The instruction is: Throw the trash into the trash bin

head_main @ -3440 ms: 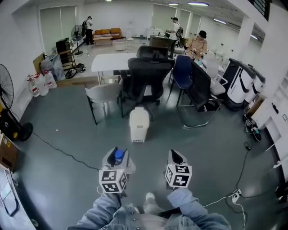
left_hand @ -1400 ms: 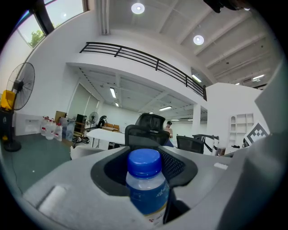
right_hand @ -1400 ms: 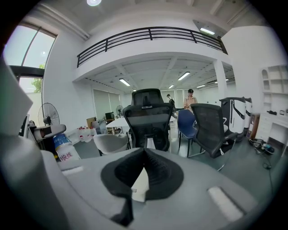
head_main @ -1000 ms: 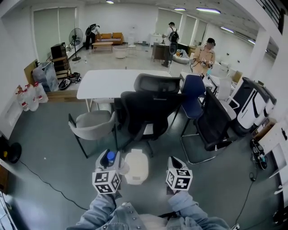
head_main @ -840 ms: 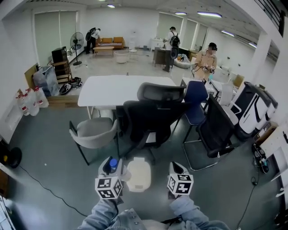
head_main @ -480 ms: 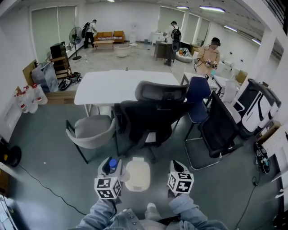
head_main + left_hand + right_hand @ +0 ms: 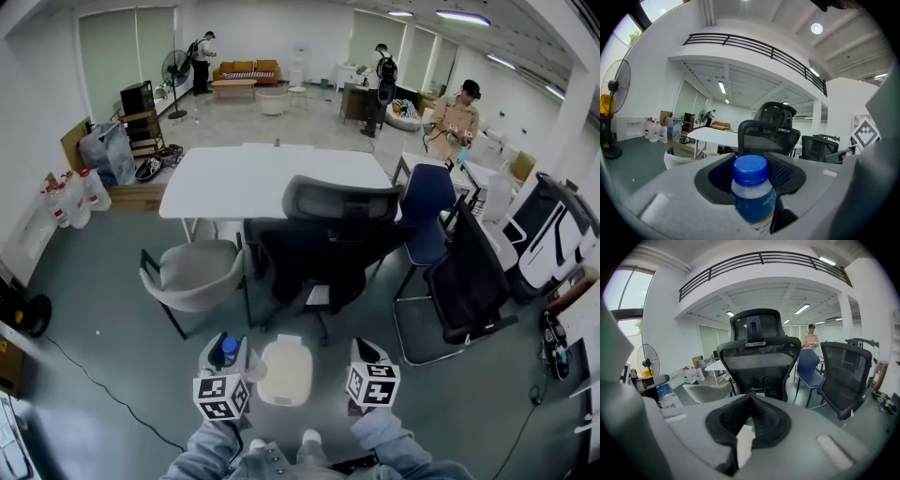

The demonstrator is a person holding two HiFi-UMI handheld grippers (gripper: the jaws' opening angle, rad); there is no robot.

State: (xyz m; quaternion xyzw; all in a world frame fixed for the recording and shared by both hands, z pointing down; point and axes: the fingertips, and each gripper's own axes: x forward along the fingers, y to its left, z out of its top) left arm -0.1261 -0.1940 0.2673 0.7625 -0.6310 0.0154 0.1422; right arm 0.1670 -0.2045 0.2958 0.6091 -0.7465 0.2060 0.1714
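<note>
Head view: left gripper (image 7: 225,341) carries a blue-capped bottle (image 7: 228,352), with the right gripper (image 7: 365,347) level beside it. White trash bin (image 7: 285,373) sits on the floor between them, black office chair (image 7: 323,248) just beyond. Left gripper view: fingers clamped on the bottle's body, cap clear of them. Right gripper view: fingers closed tip to tip, nothing held; bin lid shows below.

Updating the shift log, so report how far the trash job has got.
Done: the bottle is picked up and beside the white trash bin, which stands on the floor between the two grippers. In hand: the left gripper is clamped on the bottle; the right gripper is shut and empty. Left: put the bottle into the bin and let go.
</note>
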